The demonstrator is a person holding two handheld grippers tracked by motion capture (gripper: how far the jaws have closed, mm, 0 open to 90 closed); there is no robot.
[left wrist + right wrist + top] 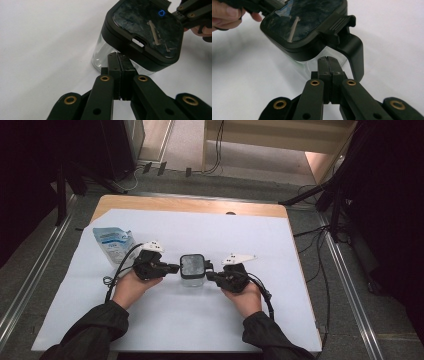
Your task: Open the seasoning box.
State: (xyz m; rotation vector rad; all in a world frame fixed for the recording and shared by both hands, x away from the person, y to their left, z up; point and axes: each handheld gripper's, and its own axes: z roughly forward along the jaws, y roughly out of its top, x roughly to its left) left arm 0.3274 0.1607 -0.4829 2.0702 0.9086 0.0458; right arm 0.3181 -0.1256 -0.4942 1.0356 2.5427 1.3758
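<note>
Clear glass jar (pixel 192 276) with a black lid (pixel 147 27) is sitting between the two claws, nothing visible inside it. Left gripper (pixel 121 59) is pressing in just below the lid's edge with its jaws closed on nothing; right gripper (pixel 327 63) is doing likewise under the lid's side latch (pixel 338 23). I'm guessing they are steadying it to unlatch; next, that latch needs lifting. A pouch (pixel 114 244) is lying beyond the left claw.

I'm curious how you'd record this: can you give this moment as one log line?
left gripper: shut, at jar | right gripper: shut, at jar's other side | lid: on | pouch: left, untouched
</note>
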